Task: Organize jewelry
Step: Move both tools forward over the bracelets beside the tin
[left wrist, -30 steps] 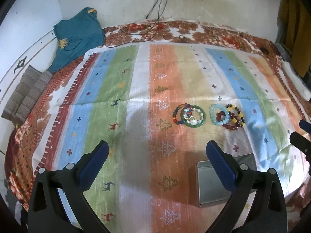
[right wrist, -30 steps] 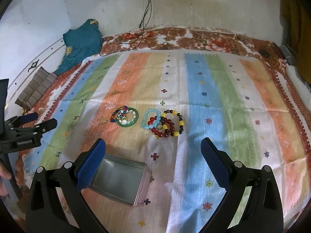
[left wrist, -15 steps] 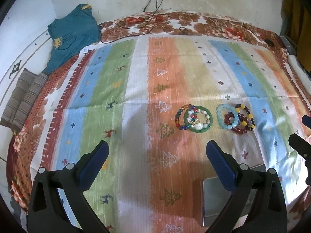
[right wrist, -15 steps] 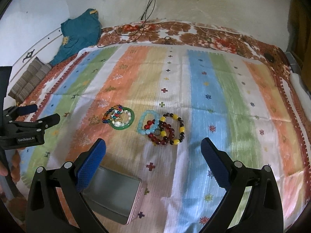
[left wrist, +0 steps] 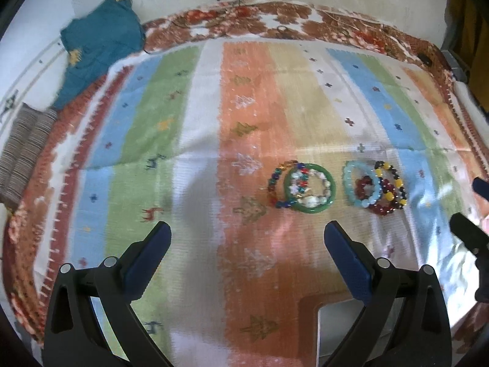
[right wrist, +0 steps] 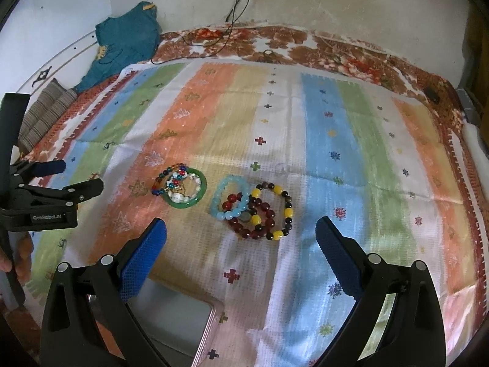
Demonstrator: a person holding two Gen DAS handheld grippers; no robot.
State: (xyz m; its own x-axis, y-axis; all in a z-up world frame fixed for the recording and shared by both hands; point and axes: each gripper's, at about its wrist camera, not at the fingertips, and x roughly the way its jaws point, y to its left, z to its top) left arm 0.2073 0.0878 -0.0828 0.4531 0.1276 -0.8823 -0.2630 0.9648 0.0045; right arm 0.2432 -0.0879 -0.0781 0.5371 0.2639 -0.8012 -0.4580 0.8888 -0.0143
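Observation:
Two heaps of bracelets lie on the striped cloth (right wrist: 330, 140). The left heap has a green bangle (left wrist: 310, 187) (right wrist: 185, 191) with a multicoloured bead bracelet (left wrist: 276, 183) and a pearl one inside. The right heap has a light blue bead bracelet (left wrist: 360, 187) (right wrist: 229, 197), dark red beads (right wrist: 259, 217) and a yellow-and-black bead bracelet (left wrist: 392, 183) (right wrist: 281, 208). An open grey metal tin (right wrist: 174, 324) (left wrist: 339, 330) sits near the front edge. My left gripper (left wrist: 246, 247) is open and empty, short of the green bangle. My right gripper (right wrist: 240, 244) is open and empty, just short of the right heap.
A teal garment (left wrist: 97, 49) and a folded striped cloth (left wrist: 21, 150) lie at the far left. Black cables (right wrist: 238, 3) hang down the back wall onto a floral bedspread (right wrist: 305, 46). The other gripper shows at each view's edge, at left in the right wrist view (right wrist: 45, 189).
Both grippers have moved forward toward the bracelets, which now look closer and larger. The tin has slid lower in both views. Both grippers stay open.

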